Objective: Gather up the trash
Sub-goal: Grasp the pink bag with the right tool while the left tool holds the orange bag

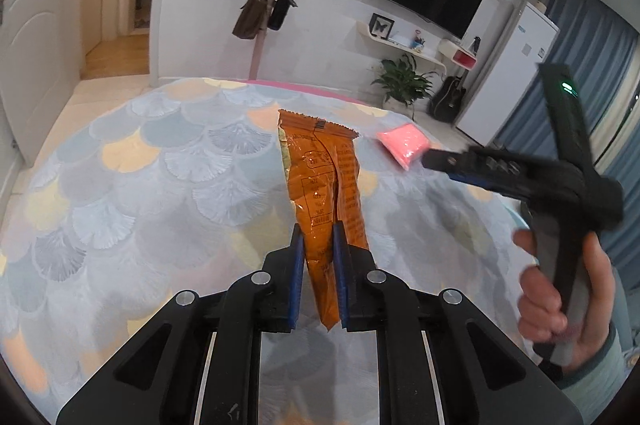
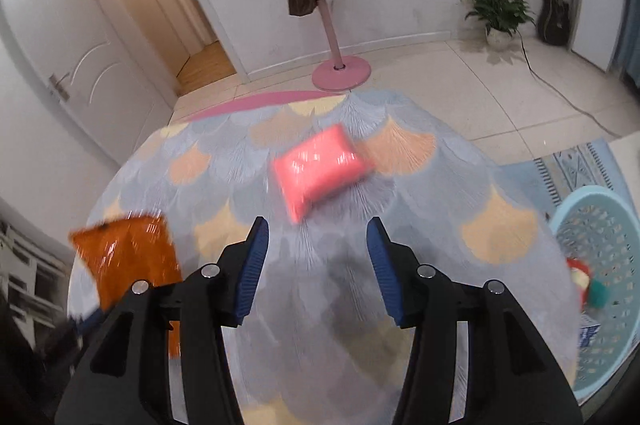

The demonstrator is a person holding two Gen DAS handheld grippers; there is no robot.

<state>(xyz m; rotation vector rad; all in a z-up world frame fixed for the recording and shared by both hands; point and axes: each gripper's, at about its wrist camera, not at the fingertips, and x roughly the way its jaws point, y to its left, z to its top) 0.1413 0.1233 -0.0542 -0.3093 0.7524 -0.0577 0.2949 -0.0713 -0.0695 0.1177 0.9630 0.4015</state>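
Note:
An orange snack wrapper stands lifted over the round table, its lower end pinched between the blue pads of my left gripper, which is shut on it. The same wrapper shows at the left of the right wrist view. A small pink packet lies on the tablecloth just ahead of my right gripper, whose fingers stand apart with nothing between them. In the left wrist view the pink packet lies at the tip of the right gripper, held by a hand.
The round table wears a cloth with a fan pattern. A pale blue basket with trash inside stands on the floor at the right. A pink coat stand, a potted plant and a white fridge line the far wall.

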